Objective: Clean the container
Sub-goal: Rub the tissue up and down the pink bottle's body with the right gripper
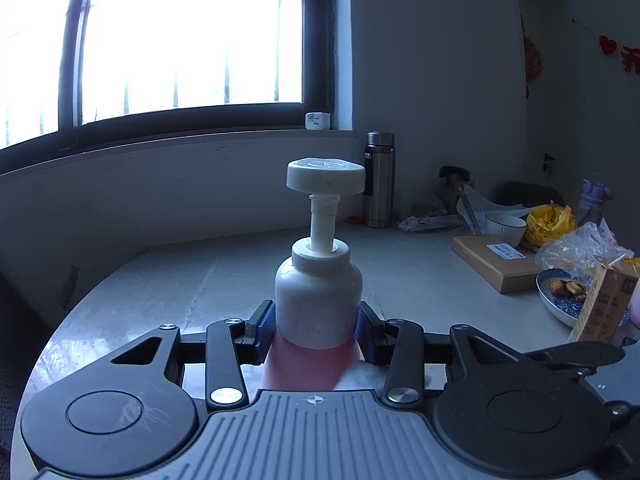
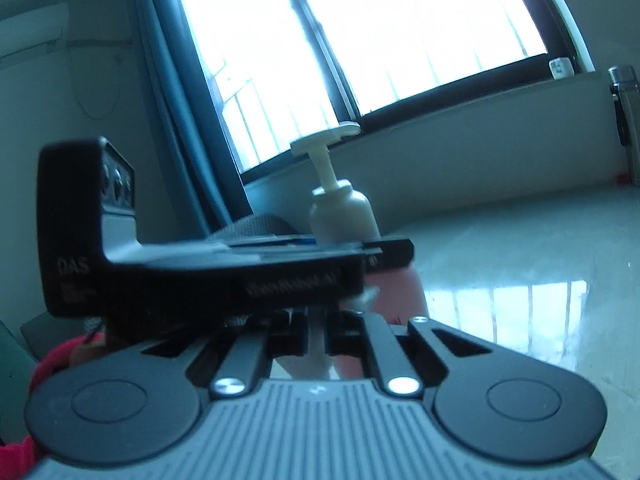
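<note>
Left claw (image 1: 316,326) is closed on the lower body of the white pump bottle (image 1: 318,304), which stands upright near the front of the table (image 1: 420,276). Right claw (image 2: 318,330) is pinched tight on a thin white stick (image 2: 320,354). Steel flask (image 1: 379,180) stands far right by the wall.

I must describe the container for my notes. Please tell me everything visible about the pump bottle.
The pump bottle is white and pink, apparently plastic, with a wide flat pump head on a raised thin stem. It stands upright on the grey table, and the left claw is shut on its sides.
</note>
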